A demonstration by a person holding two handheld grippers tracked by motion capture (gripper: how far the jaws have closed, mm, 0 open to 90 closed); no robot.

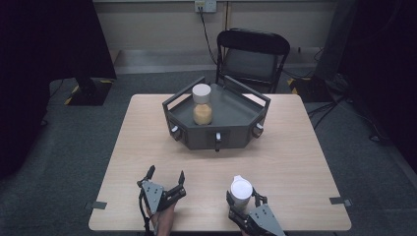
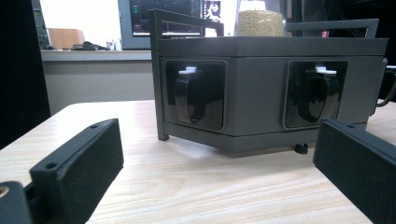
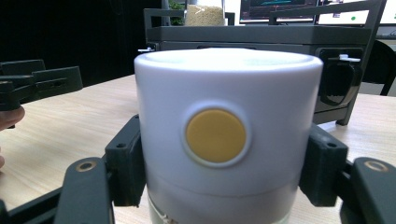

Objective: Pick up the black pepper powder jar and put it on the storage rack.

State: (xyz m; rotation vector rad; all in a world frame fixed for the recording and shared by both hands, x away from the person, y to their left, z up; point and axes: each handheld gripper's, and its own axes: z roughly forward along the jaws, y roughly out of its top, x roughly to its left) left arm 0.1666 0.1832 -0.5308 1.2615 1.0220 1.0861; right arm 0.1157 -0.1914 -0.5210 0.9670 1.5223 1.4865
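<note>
High view shows 2 grippers at the near edge of the pale wooden surface [image 1: 147, 147]. The right gripper [image 1: 242, 199] has its fingers clenched around a white-capped jar [image 1: 241, 189], which stands upright just in from the near edge, right of centre. In the right gripper view the jar's white cap [image 3: 228, 121] sits between the 2 black fingers [image 3: 125, 161], each pressed against a side of it, and a round yellow disc [image 3: 215, 136] marks the cap's front. A strip of clear glass shows below the cap, but its contents cannot be told.

Left of it, well apart from the jar, the left gripper [image 1: 166, 181] rests low with its fingers released and spread wide, grasping nothing. The left gripper view shows the 2 fingers [image 2: 79, 163] at the sides with bare wood between them.

Farther back, at the middle of the surface, stands a dark grey angular tray [image 1: 236, 115] with raised rails and small knobs on its front faces. A second jar [image 1: 202, 104], white-capped and holding tan grains, stands upright in the tray's left part. Behind the surface a black folding chair [image 1: 253, 56] faces it.
</note>
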